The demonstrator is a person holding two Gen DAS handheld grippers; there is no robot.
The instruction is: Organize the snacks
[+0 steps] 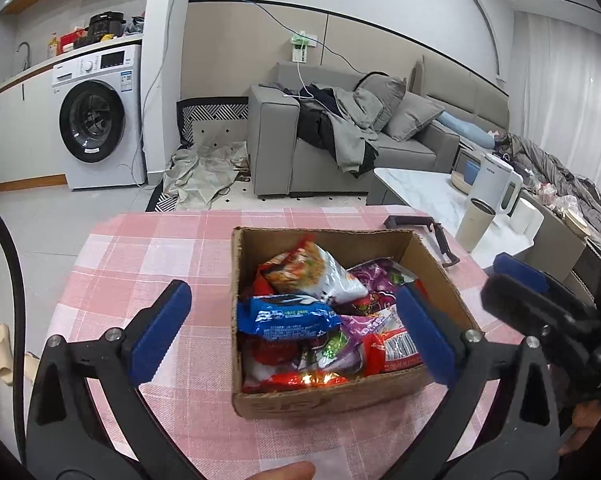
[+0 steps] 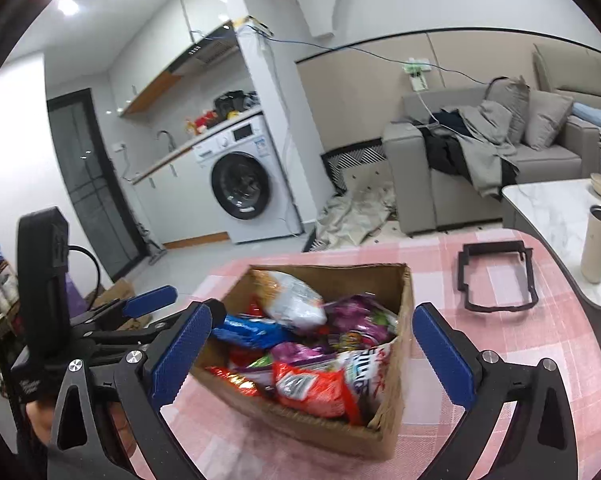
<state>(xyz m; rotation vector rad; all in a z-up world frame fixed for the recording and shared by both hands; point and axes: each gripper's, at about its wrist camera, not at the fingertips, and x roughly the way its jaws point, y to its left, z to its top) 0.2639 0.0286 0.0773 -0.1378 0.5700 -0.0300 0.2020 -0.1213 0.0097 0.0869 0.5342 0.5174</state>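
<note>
Bright ceiling-spot glare, slight motion blur, strong fisheye distortion, dark corners

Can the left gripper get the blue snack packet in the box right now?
Probably yes. The left gripper is open and empty, and the blue packet lies near the top of the open box. Only a white bag beside it crowds it a little.

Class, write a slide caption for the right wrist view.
Open tongs frame a brown cardboard box of snack packets on a pink checked tablecloth.
</note>
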